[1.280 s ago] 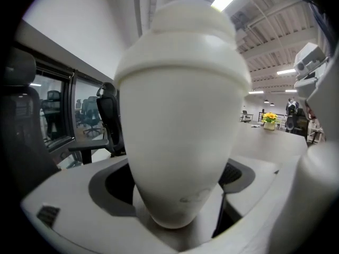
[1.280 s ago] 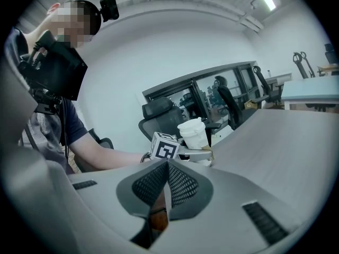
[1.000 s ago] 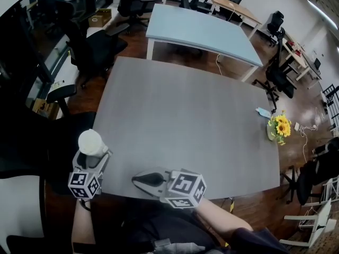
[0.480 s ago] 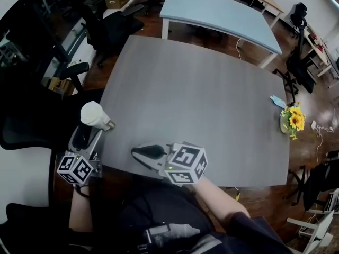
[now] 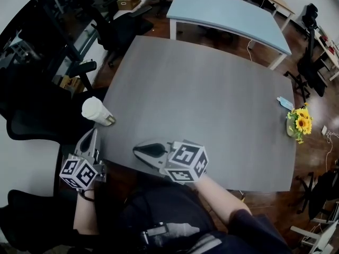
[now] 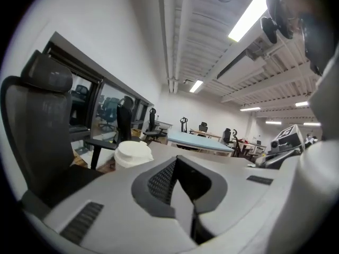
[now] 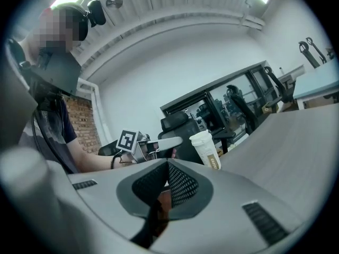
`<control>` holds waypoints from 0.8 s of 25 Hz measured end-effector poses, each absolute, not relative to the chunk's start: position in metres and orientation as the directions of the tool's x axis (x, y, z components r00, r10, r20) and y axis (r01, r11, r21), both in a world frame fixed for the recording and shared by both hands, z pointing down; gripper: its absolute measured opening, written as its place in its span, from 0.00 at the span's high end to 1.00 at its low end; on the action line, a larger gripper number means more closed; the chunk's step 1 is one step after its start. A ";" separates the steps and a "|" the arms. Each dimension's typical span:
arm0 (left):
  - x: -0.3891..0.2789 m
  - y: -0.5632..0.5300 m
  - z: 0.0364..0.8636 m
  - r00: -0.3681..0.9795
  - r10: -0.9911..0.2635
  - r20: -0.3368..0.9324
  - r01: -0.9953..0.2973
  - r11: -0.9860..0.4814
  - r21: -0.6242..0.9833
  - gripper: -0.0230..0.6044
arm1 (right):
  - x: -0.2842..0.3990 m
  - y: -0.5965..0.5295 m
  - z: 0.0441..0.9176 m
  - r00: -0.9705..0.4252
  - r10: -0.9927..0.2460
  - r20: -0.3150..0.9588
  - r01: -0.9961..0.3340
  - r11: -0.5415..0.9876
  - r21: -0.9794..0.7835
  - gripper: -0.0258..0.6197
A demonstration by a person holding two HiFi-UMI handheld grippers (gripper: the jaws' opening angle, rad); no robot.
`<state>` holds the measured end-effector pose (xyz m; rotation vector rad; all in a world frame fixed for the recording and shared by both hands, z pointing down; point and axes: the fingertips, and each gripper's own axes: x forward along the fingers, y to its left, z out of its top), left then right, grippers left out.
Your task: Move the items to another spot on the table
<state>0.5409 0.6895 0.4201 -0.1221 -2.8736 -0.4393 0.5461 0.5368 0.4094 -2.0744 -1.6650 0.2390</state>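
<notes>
I see a grey table (image 5: 201,99), mostly bare. A lidded white cup (image 5: 95,111) stands upright at its near left corner. At the right edge are sunflowers (image 5: 300,124) and, just beyond them, a blue mask (image 5: 284,103).

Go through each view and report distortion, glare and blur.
Head view: the wide lens bows the grey table's edges and darkens the corners. Left gripper view: a ceiling light burns out white; the close foreground looks soft. Right gripper view: round black border, smeared edges, but the cup reads clearly.
</notes>
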 end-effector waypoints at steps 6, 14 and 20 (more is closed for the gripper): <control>0.536 0.640 0.431 -0.968 -0.053 0.246 0.066 0.889 0.454 0.98 | 0.565 0.523 0.405 0.338 0.935 0.103 0.852 -0.257 -0.457 0.95; 0.539 0.632 0.420 -0.971 -0.121 0.205 0.006 0.849 0.528 0.98 | 0.585 0.540 0.401 0.313 0.939 0.139 0.860 -0.218 -0.461 0.95; 0.546 0.642 0.423 -0.973 -0.176 0.152 -0.054 0.806 0.590 0.98 | 0.590 0.551 0.395 0.200 0.959 0.199 0.908 -0.105 -0.405 0.95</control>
